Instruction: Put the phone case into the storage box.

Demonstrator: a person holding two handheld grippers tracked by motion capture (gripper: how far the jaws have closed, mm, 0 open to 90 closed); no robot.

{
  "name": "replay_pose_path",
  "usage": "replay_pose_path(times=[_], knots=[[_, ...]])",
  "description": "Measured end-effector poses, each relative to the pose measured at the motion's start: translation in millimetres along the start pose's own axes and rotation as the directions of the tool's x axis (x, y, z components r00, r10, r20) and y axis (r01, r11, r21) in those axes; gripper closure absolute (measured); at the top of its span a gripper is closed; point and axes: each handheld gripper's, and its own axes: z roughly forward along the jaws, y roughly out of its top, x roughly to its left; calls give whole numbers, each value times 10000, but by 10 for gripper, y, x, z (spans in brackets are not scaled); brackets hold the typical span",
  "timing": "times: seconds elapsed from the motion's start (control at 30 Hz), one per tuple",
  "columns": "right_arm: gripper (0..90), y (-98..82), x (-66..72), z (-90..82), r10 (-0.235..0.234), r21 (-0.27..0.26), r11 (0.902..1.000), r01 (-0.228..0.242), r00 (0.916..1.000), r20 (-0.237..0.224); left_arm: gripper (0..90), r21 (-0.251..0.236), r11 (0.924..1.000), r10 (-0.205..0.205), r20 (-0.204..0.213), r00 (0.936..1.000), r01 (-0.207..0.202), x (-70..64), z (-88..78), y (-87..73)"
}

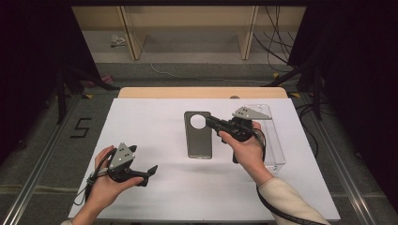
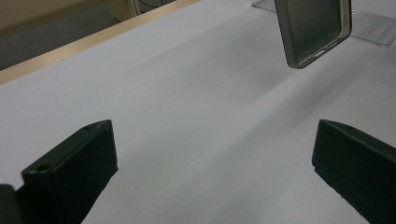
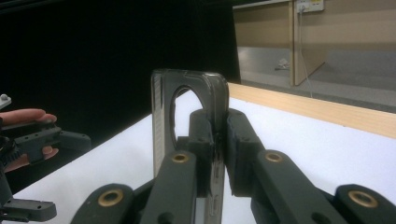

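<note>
Gripping a grey phone case by its right edge near the round camera cut-out, right gripper shut on it, pads pressed to either side of the thin wall as seen in the right gripper view. Held above the white table near its centre, cut-out end toward 12 o'clock, whether the lower end touches the sheet hard to tell. Cut off at the top edge in the left gripper view, so just the lower part with its port slots visible there. Right hand wrapped around the gripper body at about 3 o'clock of the case, wrist coming in from 5 o'clock, cream sleeve cut off by the bottom edge. Left gripper resting at about 8 o'clock of the case, well apart from it, pointing toward 3 o'clock, jaws spread wide with nothing but bare table between them. Left hand clasped around its body, fingers blurred at the left edge of the right gripper view. Clear plastic tray lying at 3 o'clock, partly hidden behind the right hand, contents impossible to make out.
</note>
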Motion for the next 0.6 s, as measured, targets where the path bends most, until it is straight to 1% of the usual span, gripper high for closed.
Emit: replay_pose_path(times=[0.3, 0.6], knots=[[827, 30, -34, -31, 44, -123, 9999, -43, 10000, 85, 0, 6, 10000, 35, -47, 10000, -35, 3, -1, -1], [827, 57, -70, -61, -5, -225, 9997, 10, 9998, 184, 0, -20, 9999, 111, -107, 9999, -111, 2, -5, 3]])
